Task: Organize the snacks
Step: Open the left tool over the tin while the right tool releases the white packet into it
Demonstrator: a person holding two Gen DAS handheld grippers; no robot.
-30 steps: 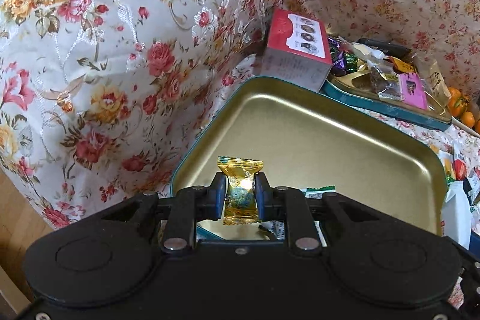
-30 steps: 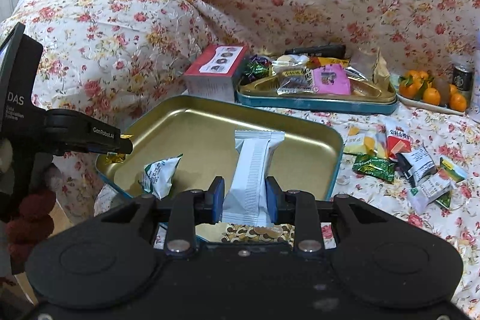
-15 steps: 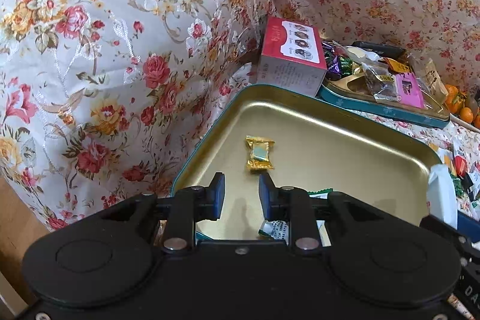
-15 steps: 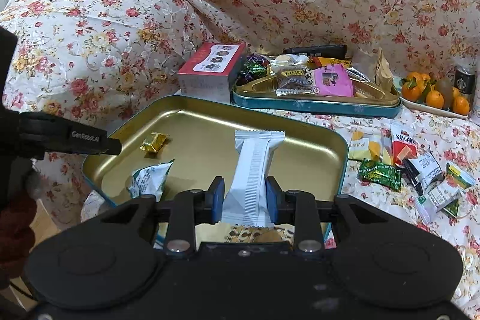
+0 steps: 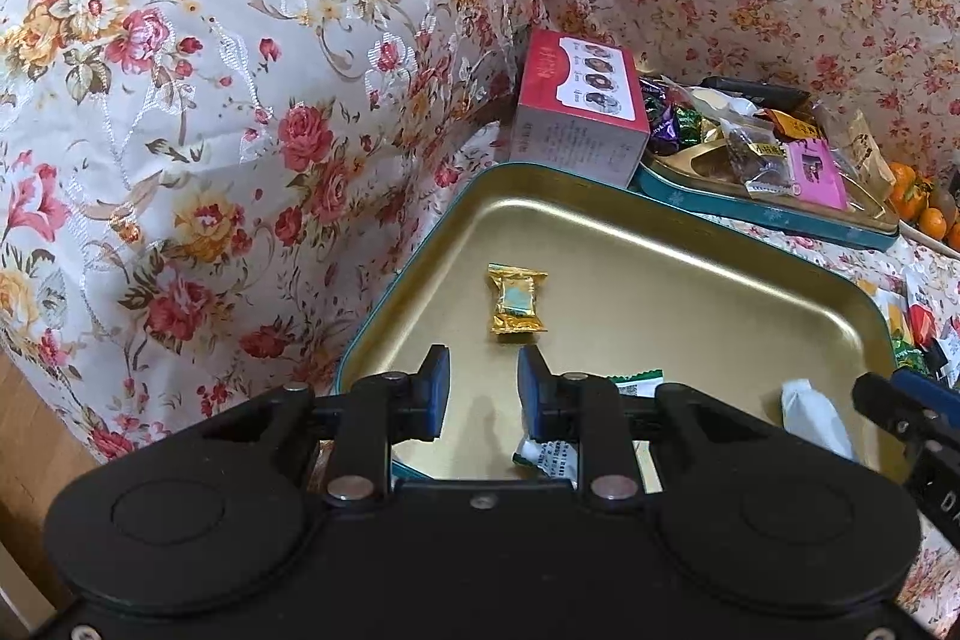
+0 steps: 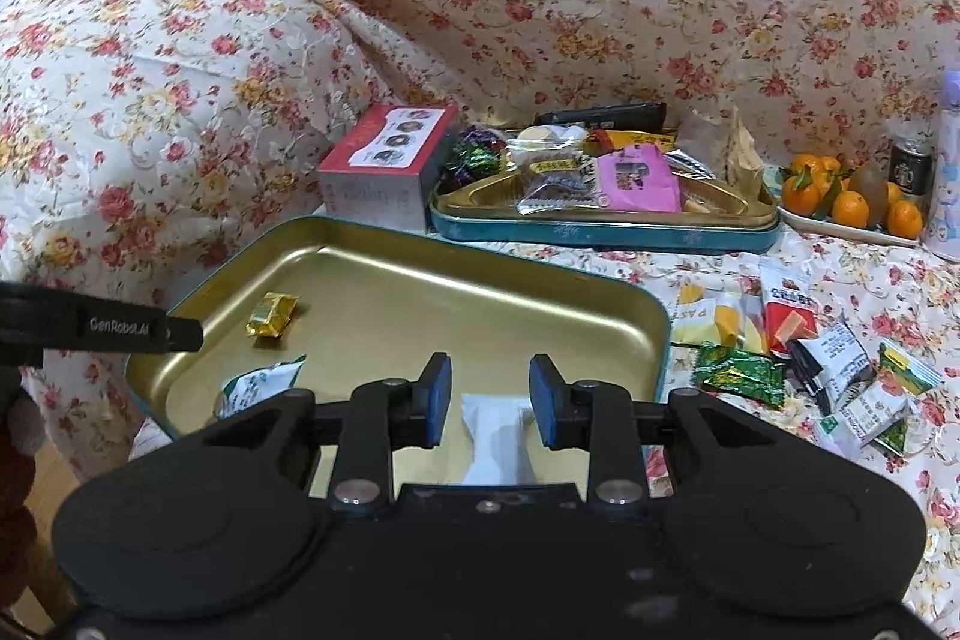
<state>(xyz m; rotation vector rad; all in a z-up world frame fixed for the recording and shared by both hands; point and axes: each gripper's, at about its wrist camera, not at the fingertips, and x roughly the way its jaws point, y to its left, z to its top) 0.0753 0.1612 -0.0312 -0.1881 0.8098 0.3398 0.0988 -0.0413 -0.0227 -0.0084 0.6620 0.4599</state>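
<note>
Left gripper (image 5: 477, 385): blue-padded jaws stood spread, pinching nothing. Just ahead of its tips lay a crinkled gold foil candy (image 5: 517, 300) on the smooth brass-coloured floor of the teal-rimmed tin tray (image 5: 690, 196). Right gripper (image 6: 487, 395): jaws likewise parted, a white matte wrapper (image 6: 495, 424) lying loose between and below them, its near end hidden by the gripper body. Green-and-white packet (image 6: 258, 382), left of the right gripper, partly cut off. Beyond the tray: red carton (image 6: 384, 148), second tin (image 6: 600, 226) heaped with sweets, labels unreadable.
</note>
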